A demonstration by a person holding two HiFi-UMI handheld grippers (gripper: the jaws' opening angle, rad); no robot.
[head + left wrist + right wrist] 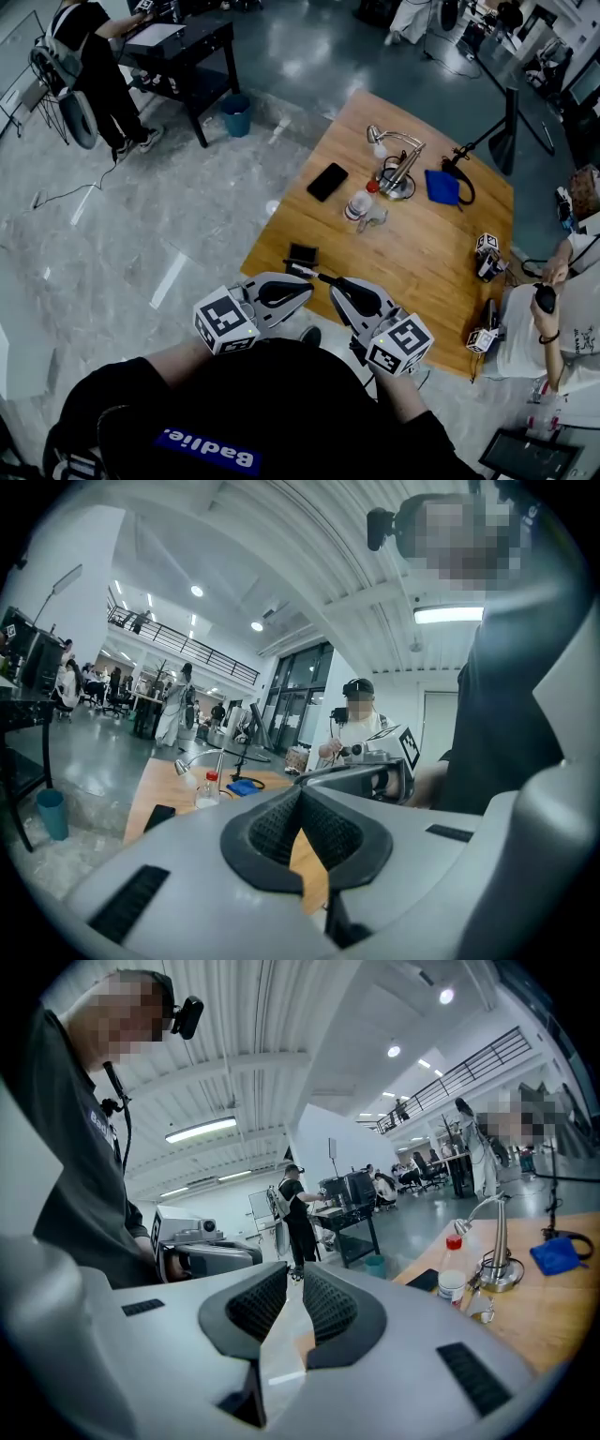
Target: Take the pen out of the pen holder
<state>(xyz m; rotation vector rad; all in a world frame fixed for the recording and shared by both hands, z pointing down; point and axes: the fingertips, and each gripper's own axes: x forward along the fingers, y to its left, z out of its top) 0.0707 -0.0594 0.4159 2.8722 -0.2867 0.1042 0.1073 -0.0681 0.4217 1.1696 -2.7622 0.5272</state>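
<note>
Far out on the wooden table (441,253), a small clear holder (373,220) stands beside a red-capped bottle (358,203); the right gripper view shows this holder (481,1305) with thin things in it, too small to tell a pen. Both grippers are held close to my chest, well short of the holder, over the table's near corner, tips pointing at each other. My left gripper (307,283) is shut, its pads meeting with nothing between them (300,794). The right gripper (334,284) is likewise shut and holds nothing (295,1274).
A black phone (327,181), a metal gooseneck lamp (397,169) and a blue cloth (441,186) lie past the bottle. A small black item (302,253) sits near the table's corner. Spare marker-cube grippers (487,255) rest at the right edge beside a seated person (562,309).
</note>
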